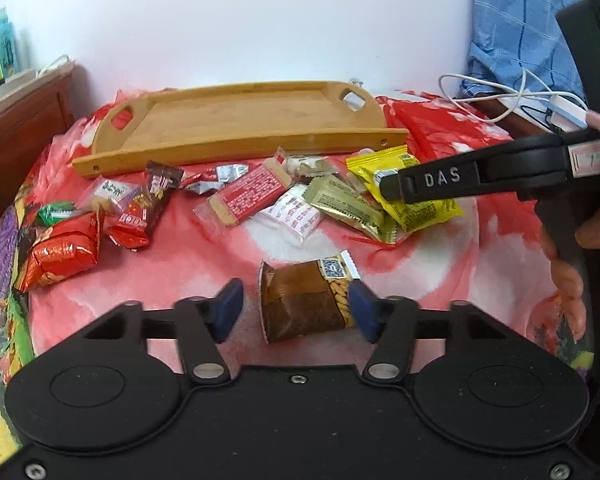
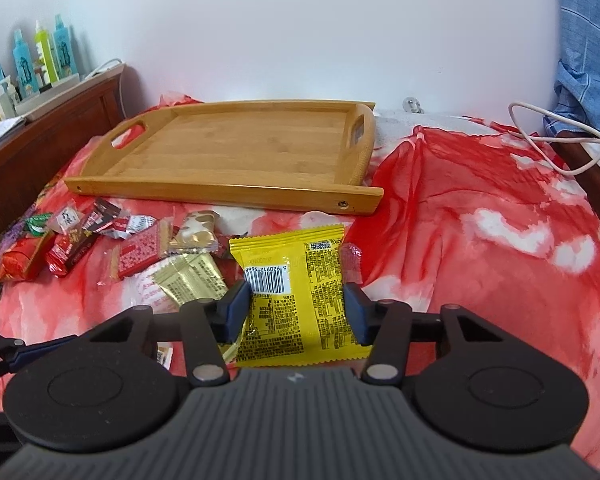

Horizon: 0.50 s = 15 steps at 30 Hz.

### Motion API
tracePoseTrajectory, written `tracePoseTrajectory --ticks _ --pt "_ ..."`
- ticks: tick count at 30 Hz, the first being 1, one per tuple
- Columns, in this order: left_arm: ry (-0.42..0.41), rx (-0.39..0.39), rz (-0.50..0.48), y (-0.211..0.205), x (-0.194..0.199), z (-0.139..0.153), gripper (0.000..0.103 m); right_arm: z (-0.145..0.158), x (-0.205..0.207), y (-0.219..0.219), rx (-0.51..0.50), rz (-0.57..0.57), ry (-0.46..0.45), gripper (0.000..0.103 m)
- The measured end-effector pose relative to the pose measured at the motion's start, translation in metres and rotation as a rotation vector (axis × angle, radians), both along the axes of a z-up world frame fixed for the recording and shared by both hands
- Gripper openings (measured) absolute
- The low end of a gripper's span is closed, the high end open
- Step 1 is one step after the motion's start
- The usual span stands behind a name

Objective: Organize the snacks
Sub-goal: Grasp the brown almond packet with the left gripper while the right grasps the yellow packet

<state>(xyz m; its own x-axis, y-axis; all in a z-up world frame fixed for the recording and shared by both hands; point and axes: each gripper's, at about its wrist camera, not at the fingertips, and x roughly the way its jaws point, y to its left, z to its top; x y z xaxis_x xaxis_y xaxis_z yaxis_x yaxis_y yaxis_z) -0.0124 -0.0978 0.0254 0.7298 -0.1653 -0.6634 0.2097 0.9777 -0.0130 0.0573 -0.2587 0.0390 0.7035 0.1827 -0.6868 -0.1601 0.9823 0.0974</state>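
On the bed's near edge, left claw (image 1: 296,312) half-closed around brown snack pack (image 1: 304,304), one pad touching. Right claw (image 2: 296,312) pinches yellow packet (image 2: 296,292). Pickup step; next lift both into empty wooden tray (image 2: 220,192) at the bed's far edge.

Red flowered bedspread (image 2: 480,208) spread near; bottles (image 2: 40,56) far left, white cable (image 2: 540,148) and blue cloth (image 1: 520,20) far right.

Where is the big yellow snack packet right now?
In the right wrist view, the yellow packet lies on the red cloth between the right tongs, just in front of the wooden tray.
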Motion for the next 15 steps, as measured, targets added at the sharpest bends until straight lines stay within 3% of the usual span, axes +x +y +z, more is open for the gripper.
tracePoseTrajectory --ticks 3,7,10,12,15 --pt "-0.014 0.014 -0.02 -0.006 -0.003 -0.003 0.07 0.002 -0.004 -0.002 0.016 -0.011 -0.015 0.055" --pt "-0.013 0.029 -0.018 -0.014 0.0 -0.01 0.073 0.004 -0.005 -0.007 0.033 -0.036 -0.015 0.055" --pt "-0.002 0.029 -0.013 -0.017 0.002 -0.015 0.064 0.004 -0.004 -0.011 0.052 -0.055 -0.014 0.055" --pt "-0.019 0.04 -0.016 -0.018 -0.002 -0.013 0.049 0.005 -0.003 -0.014 0.064 -0.065 -0.014 0.055" --pt "-0.034 0.047 -0.022 -0.015 -0.004 -0.008 0.037 0.005 -0.004 -0.015 0.071 -0.071 -0.017 0.055"
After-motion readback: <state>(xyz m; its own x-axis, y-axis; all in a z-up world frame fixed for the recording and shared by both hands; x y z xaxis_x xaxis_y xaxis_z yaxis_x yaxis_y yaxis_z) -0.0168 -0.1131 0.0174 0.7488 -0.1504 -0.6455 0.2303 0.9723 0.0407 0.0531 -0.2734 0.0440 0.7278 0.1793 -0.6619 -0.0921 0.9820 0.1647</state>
